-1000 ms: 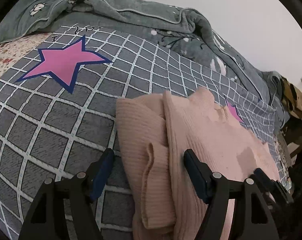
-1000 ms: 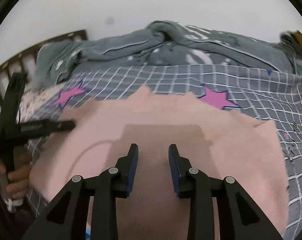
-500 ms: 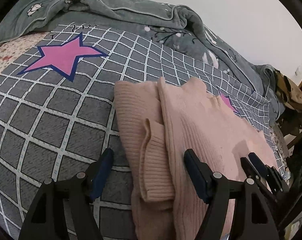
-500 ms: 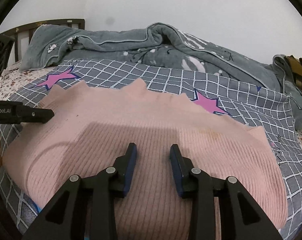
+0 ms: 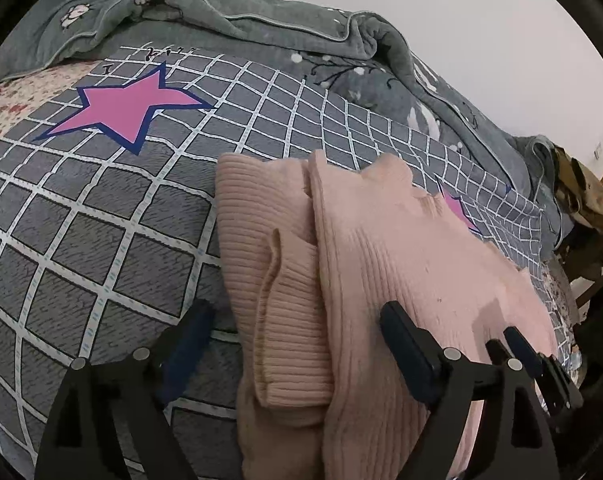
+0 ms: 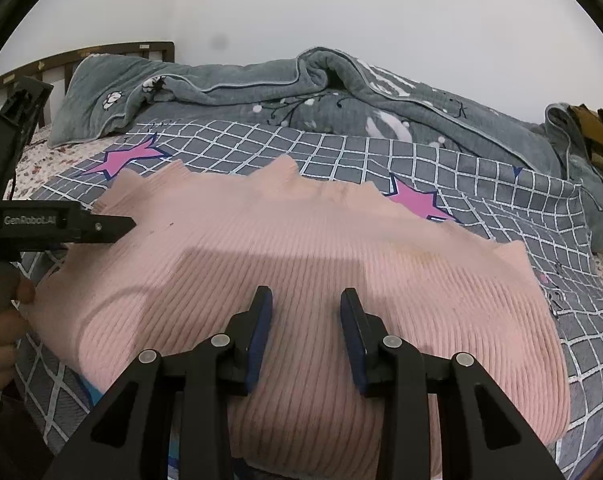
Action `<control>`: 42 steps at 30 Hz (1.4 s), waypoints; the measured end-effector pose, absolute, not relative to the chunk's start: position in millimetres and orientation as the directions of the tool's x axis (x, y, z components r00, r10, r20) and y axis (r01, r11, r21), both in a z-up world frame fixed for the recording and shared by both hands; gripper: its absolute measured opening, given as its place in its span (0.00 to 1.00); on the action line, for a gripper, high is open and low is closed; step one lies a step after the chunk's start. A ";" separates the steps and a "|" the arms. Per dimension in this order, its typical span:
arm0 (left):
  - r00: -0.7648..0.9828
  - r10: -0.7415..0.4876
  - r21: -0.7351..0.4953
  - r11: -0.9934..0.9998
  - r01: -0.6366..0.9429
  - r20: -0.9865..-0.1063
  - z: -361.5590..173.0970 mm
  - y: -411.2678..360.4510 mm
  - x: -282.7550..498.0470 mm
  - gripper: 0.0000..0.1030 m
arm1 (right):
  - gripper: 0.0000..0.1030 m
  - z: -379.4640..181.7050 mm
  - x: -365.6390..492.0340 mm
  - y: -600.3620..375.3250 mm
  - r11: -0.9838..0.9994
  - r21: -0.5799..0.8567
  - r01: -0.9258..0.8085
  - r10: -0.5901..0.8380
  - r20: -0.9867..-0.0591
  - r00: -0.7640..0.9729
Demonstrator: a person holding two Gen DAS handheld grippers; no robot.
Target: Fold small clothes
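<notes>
A pink ribbed sweater (image 5: 401,248) lies on the bed, its left sleeve folded in over the body. My left gripper (image 5: 293,320) straddles that folded sleeve edge at the near side. Its jaws are opening and the pads stand clear of the cloth on both sides. In the right wrist view the sweater (image 6: 301,240) spreads wide and flat. My right gripper (image 6: 305,300) hovers over its near middle, jaws a little apart with nothing pinched. The left gripper (image 6: 101,226) shows at the sweater's left edge, held by a person's hand (image 6: 1,328). The right gripper (image 5: 517,340) shows at the lower right.
The bed has a grey chequered cover (image 5: 101,220) with pink stars. A rumpled grey quilt (image 6: 301,92) lies along the far side by the wall. A dark wooden headboard (image 6: 101,50) is at the far left, and a chair with brownish clothes (image 5: 585,196) stands at the right.
The left gripper's jaws have spread wider around the folded sleeve. The right wrist view has turned a little and now shows the bed more level. The sweater has stayed in place.
</notes>
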State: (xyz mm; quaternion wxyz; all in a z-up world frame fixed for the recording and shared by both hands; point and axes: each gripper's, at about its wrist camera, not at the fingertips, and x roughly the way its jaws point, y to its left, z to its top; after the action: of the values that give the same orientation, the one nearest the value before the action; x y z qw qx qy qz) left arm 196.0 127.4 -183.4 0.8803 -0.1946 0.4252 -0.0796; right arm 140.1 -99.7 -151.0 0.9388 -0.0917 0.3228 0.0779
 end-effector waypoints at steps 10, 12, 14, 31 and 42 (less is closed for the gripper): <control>0.628 -0.298 -0.404 0.915 -0.028 -0.719 -183.5 126.5 196.0 0.83 | 0.35 -152.6 136.5 -97.6 0.972 -0.130 -0.197 0.074 -0.624 0.778; 0.630 -0.294 -0.399 0.917 -0.028 -0.719 -183.5 125.8 195.8 0.84 | 0.35 -153.1 135.9 -96.8 0.972 -0.135 -0.195 0.070 -0.623 0.779; 0.635 -0.288 -0.395 0.918 -0.029 -0.717 -183.7 125.1 195.1 0.84 | 0.34 -153.4 135.3 -96.5 0.971 -0.140 -0.195 0.067 -0.623 0.780; 0.638 -0.283 -0.388 0.921 -0.026 -0.716 -182.6 123.1 190.5 0.85 | 0.35 -153.8 132.5 -93.9 0.969 -0.157 -0.192 0.053 -0.624 0.780; 0.636 -0.300 -0.426 0.903 -0.051 -0.711 -182.5 122.7 185.8 0.84 | 0.36 -151.9 130.2 -95.0 0.967 -0.157 -0.199 0.054 -0.639 0.767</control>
State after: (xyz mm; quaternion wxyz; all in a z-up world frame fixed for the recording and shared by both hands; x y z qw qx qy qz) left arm 185.8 122.7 -182.5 0.8801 -0.2081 0.4209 -0.0708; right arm 130.2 -95.0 -151.9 0.9338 -0.1084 0.3343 0.0676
